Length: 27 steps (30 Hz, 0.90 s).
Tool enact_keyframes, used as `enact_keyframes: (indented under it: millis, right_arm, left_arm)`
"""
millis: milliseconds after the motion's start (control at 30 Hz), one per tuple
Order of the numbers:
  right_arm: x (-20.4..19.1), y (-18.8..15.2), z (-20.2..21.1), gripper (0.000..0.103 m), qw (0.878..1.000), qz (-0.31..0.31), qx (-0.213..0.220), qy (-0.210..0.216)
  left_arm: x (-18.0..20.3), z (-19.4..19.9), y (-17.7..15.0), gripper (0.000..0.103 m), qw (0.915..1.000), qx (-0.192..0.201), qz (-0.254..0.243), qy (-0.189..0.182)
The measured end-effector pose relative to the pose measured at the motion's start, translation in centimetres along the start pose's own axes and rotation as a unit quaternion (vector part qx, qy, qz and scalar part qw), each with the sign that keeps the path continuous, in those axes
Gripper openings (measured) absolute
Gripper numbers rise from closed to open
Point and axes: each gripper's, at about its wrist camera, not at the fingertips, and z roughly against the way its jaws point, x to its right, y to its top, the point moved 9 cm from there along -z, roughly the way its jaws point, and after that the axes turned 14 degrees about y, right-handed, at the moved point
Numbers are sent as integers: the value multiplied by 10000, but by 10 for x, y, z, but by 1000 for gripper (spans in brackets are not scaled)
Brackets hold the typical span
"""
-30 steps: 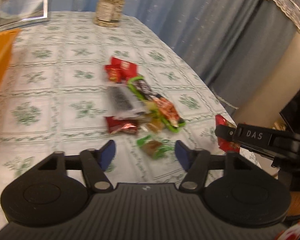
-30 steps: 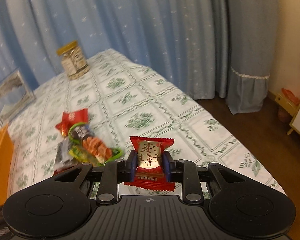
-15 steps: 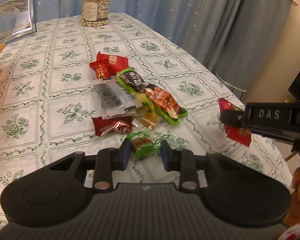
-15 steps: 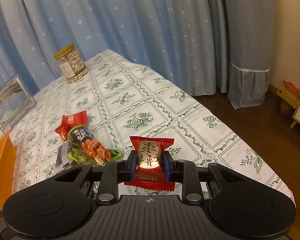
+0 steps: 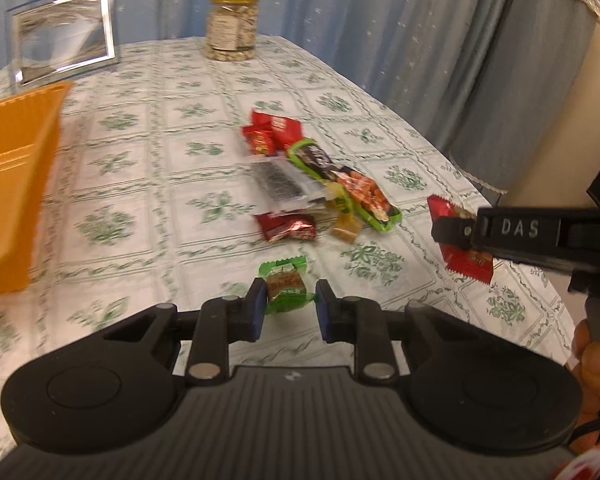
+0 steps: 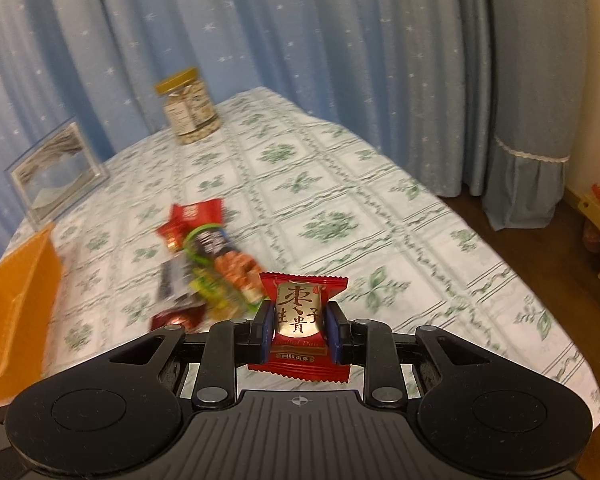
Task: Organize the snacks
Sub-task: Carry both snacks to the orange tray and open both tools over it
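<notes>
From the left wrist, the raised letters "DAS" show on the side of the right gripper [image 5: 456, 230], which pinches a red packet [image 5: 466, 242] over the table's right edge. The left gripper [image 5: 288, 306], tilted down over the tablecloth [image 5: 148, 184], has just been closing, and its blue pads grip a green-wrapped candy [image 5: 286, 286]. The loose snack pile [image 5: 316, 184] lies beyond, the orange bin [image 5: 12, 184] at left.

From the right wrist, the right gripper [image 6: 298, 330] clamps the red packet [image 6: 300, 320], printed "枣生贵子" in gold, held above the cloth.
</notes>
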Motion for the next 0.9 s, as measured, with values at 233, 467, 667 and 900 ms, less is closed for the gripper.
enact_keyframes:
  millis: [233,467,667,900]
  right_arm:
    - [-51,-22,15,27,9982,380,-192,413]
    - [-123,-39,20,27,9915,877,-360,891]
    - [-185,-47,11,27,9821,1301,-465,1279]
    - [-240,-50,-13,27,9729,1558,-604,1600]
  left_arm:
    - [-48,45,2,23,9989,184,324,296]
    - [-107,87,9,23,9944,431,680,681]
    - [-156,109,8,23,9893,537,949,969]
    - [-212,119,15,23,9828,585,1266,1210]
